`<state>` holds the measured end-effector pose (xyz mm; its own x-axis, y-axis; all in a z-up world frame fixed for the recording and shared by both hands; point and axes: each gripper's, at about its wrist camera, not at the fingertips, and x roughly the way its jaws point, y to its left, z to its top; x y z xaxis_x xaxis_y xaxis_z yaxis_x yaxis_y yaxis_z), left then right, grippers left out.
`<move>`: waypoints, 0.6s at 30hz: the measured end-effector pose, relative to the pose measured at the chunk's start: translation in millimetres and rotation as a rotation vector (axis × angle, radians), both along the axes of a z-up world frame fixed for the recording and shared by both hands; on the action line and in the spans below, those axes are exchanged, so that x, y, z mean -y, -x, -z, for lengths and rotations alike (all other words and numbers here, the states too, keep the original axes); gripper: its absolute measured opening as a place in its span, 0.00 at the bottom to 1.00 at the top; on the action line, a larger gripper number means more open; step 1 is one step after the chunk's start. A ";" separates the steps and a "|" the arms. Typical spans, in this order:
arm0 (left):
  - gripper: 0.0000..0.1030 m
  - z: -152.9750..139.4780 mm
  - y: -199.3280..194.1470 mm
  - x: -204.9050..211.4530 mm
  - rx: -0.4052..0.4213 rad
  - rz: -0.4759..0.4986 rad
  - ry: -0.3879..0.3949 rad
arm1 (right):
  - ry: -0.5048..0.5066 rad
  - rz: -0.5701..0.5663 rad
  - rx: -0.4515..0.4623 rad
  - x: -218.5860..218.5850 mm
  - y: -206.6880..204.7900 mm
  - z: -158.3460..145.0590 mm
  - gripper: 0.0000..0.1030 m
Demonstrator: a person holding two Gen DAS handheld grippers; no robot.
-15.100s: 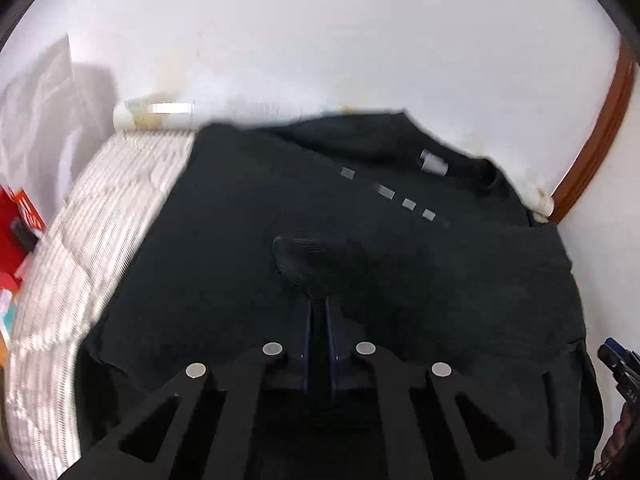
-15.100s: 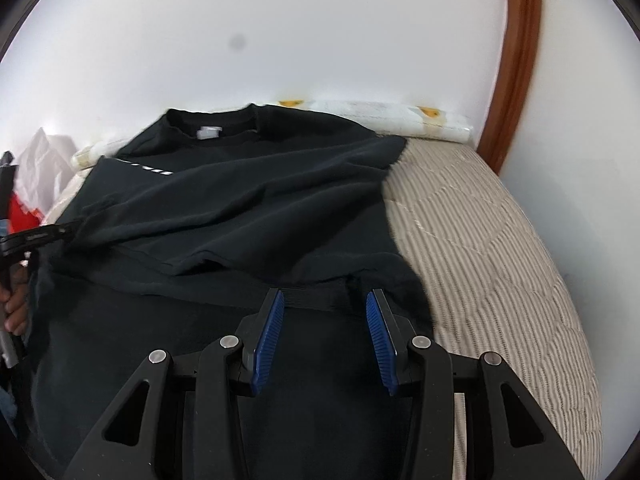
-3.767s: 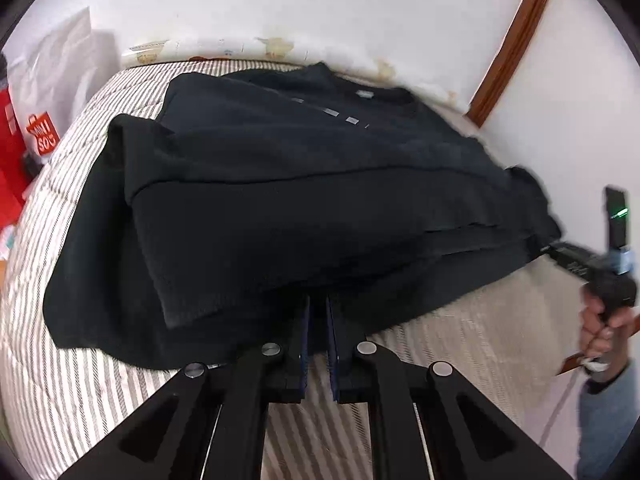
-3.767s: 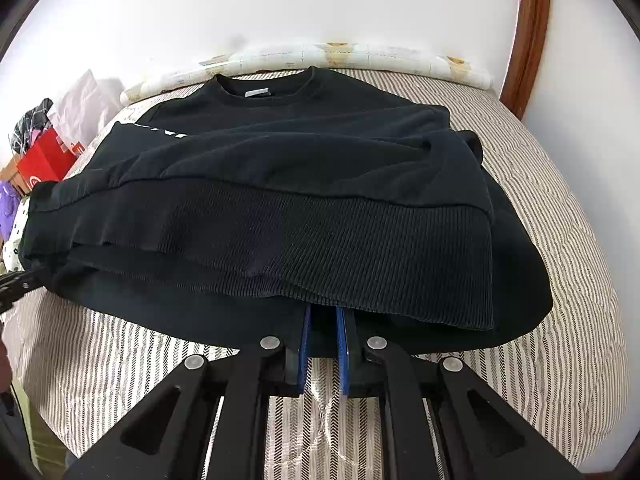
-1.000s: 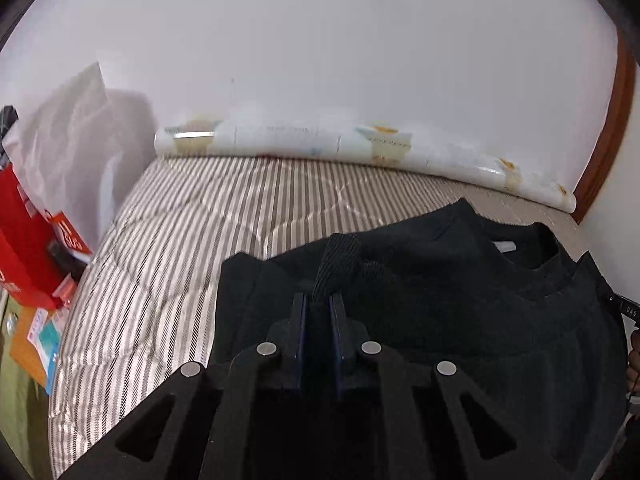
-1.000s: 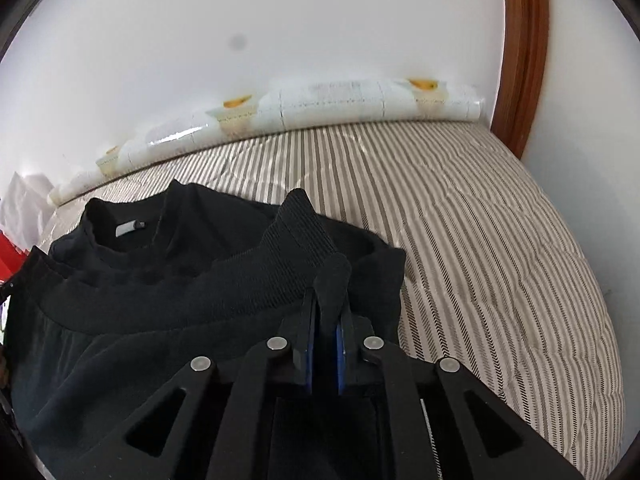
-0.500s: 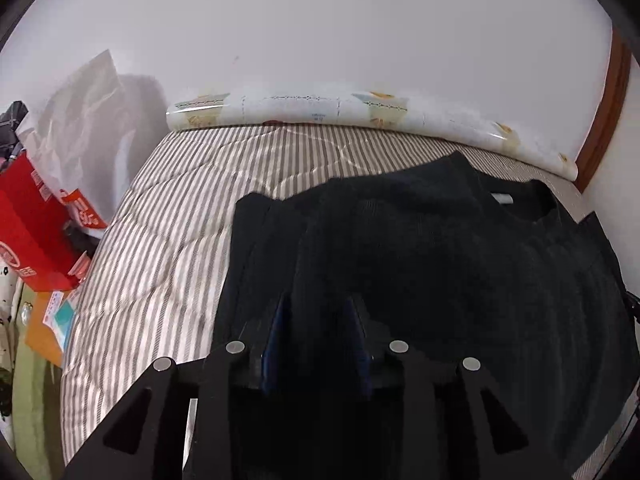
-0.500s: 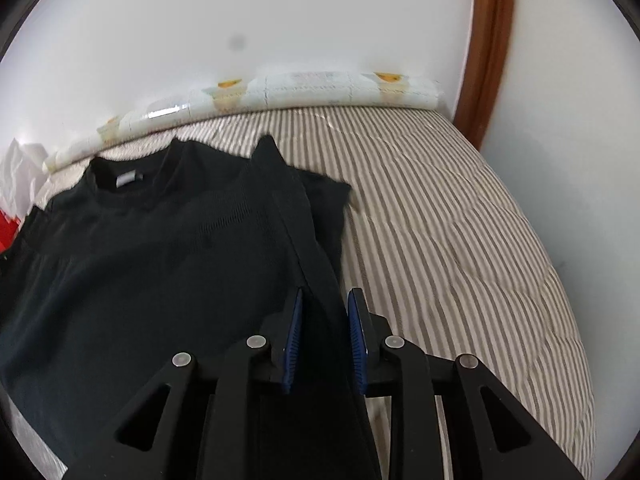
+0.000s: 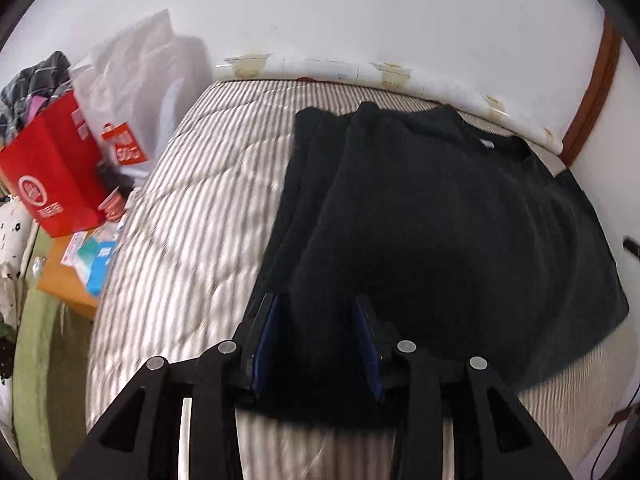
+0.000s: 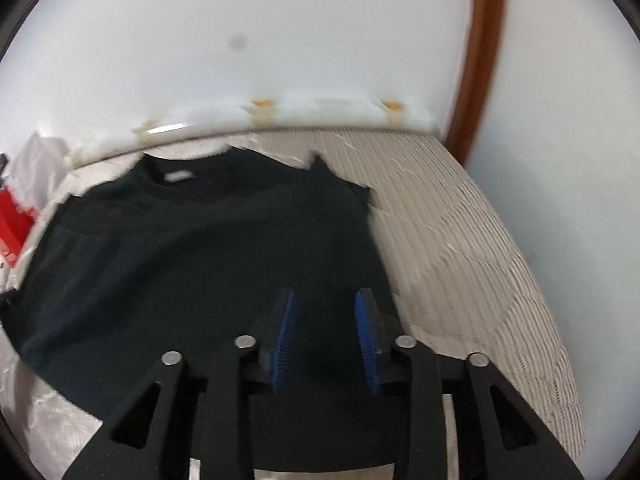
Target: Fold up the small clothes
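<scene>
The left claw (image 9: pixel 316 320) is angling steeply down over the near left edge of the folded black sweatshirt (image 9: pixel 440 220), its jaws opening with fabric lying between the blue pads but not pinched. The right claw (image 10: pixel 326 320) is tilting down likewise at the near right edge, jaws opening and gripping nothing. The sweatshirt is lying flat on the striped bed (image 9: pixel 192 208), collar toward the wall. A red bag (image 9: pixel 52 184) is standing beside the bed.

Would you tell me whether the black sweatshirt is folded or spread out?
Folded: the black sweatshirt lies doubled on the striped mattress, hem up near the collar.
</scene>
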<state>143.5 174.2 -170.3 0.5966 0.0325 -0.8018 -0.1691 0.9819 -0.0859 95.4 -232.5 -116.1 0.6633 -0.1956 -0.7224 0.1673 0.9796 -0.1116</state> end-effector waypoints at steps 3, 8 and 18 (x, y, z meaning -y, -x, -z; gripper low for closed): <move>0.34 -0.4 26.0 -6.8 -0.012 -0.007 0.015 | -0.023 -0.074 0.007 -37.7 -2.1 -5.8 0.36; 0.34 7.4 67.2 -22.1 -0.031 -0.043 0.038 | 0.056 -0.163 -0.008 -109.7 -1.9 4.0 0.40; 0.37 17.7 128.6 -52.4 0.021 -0.078 0.141 | 0.049 -0.463 -0.084 -252.9 -5.4 39.9 0.51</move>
